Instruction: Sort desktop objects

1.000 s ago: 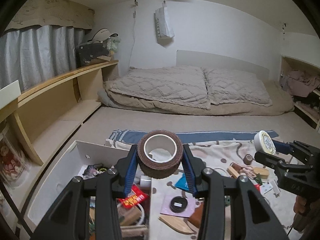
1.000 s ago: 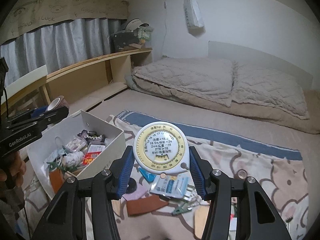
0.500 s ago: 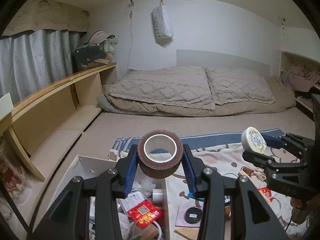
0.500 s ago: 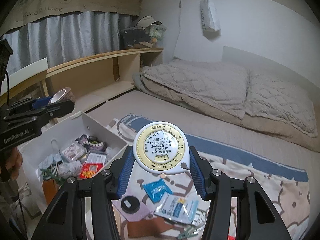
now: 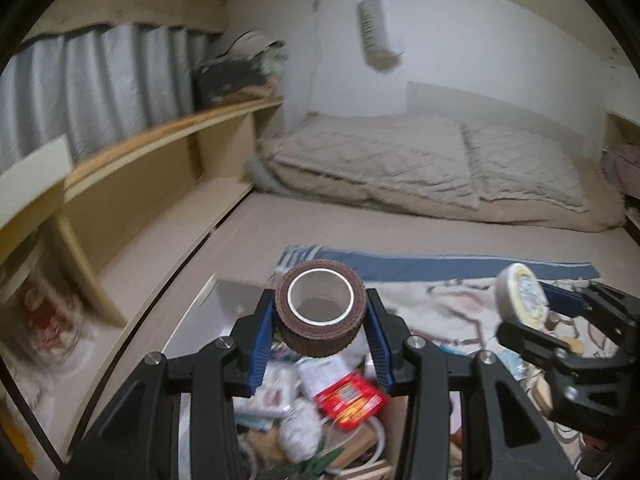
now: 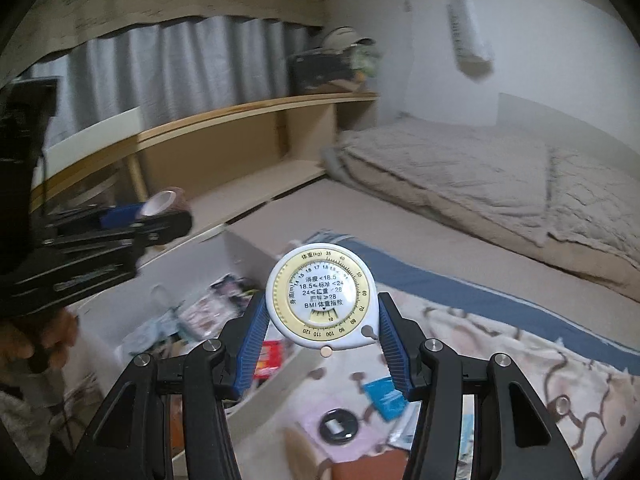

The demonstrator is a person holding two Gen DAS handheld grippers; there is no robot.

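Soft dim indoor light, motion-blurred background, sharp foreground, fisheye bending, dark vignetted corners

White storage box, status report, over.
Left gripper shut on brown tape roll above white storage box. Right gripper shut on round white tape measure. Nothing blocking.

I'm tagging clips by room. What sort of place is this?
Most likely a bedroom: a bed with quilt and pillow, grey curtains, and a wooden shelf along the wall.
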